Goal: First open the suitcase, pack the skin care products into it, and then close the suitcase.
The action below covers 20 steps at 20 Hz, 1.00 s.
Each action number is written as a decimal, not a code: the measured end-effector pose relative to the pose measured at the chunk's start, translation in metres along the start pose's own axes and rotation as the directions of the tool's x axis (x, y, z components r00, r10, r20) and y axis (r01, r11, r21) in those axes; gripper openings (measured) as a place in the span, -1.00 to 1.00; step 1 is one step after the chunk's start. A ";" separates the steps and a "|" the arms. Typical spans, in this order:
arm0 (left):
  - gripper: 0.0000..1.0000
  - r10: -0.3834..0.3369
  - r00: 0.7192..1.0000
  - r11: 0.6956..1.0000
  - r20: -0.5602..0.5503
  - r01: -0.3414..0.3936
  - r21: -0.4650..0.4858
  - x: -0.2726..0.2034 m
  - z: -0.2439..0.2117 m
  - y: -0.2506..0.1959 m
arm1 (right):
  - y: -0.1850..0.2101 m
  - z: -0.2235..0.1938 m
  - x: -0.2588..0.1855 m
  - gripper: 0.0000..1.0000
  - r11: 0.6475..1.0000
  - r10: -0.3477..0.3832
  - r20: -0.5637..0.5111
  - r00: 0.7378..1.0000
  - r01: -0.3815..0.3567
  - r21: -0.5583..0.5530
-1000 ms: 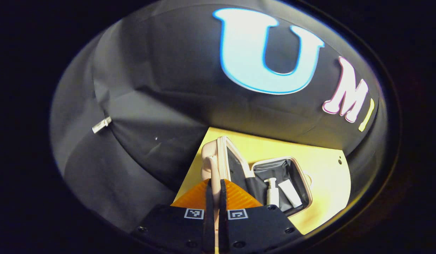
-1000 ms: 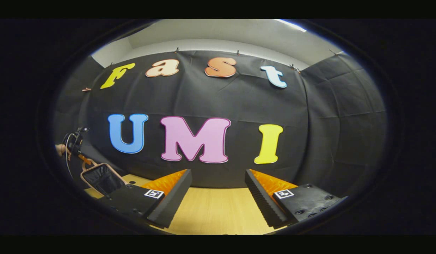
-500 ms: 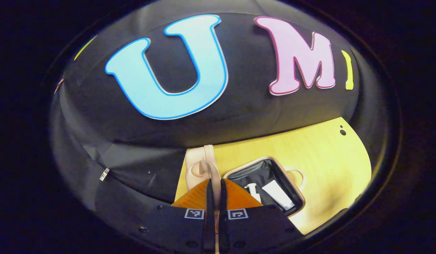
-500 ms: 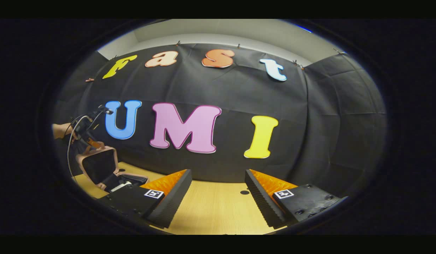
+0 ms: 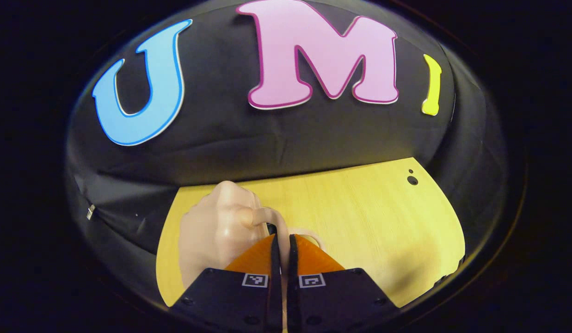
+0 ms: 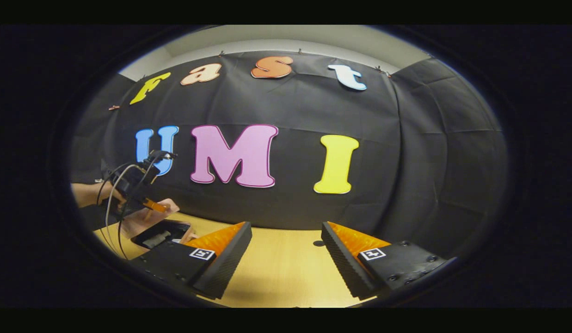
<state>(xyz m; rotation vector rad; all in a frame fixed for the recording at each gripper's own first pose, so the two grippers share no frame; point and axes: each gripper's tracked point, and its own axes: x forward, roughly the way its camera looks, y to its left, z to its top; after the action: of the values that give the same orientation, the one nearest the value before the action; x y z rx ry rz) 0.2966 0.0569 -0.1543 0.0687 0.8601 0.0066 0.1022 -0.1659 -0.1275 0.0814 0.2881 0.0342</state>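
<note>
While left gripper (image 5: 282, 243) clamps handle (image 5: 277, 222), suitcase lid (image 5: 216, 236) lowered.

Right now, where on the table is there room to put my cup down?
The table is bare in the middle, in front of the right tongs, back to the booth wall. In the left gripper view it is also bare right of the suitcase. The left corner is crowded: suitcase, left tongs, a hand.
</note>
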 end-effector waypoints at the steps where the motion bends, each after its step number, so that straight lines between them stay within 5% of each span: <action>1: -0.80 -0.013 1.000 1.000 -0.007 0.013 -0.012 0.015 -0.008 -0.013 | -0.005 -0.006 0.001 0.94 1.000 -0.007 -0.007 1.000 0.006 -0.002; 7: -0.80 -0.075 0.996 0.992 -0.043 0.071 -0.101 0.084 -0.057 -0.058 | -0.019 -0.030 0.009 0.94 1.000 0.001 -0.036 0.999 -0.001 -0.002; 12: -0.44 -0.050 0.999 0.992 0.011 0.051 -0.113 0.088 -0.061 -0.067 | -0.016 -0.027 0.010 0.94 0.999 0.033 -0.021 0.999 -0.034 -0.007; 16: 0.75 -0.144 0.959 0.971 0.242 0.184 -0.153 0.022 -0.011 -0.092 | -0.012 -0.013 0.003 0.99 0.999 0.035 0.015 0.999 -0.035 -0.017; 20: 0.95 -0.110 0.916 0.987 0.386 0.146 -0.065 -0.077 0.016 -0.077 | 0.005 0.004 -0.011 0.94 0.999 0.039 0.030 0.999 -0.039 0.015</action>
<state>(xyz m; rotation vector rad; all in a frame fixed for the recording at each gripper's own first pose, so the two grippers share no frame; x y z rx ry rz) 0.2565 -0.0236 -0.0908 -0.0726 0.4711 -0.0881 0.0923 -0.1620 -0.1201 0.1026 0.2571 0.0694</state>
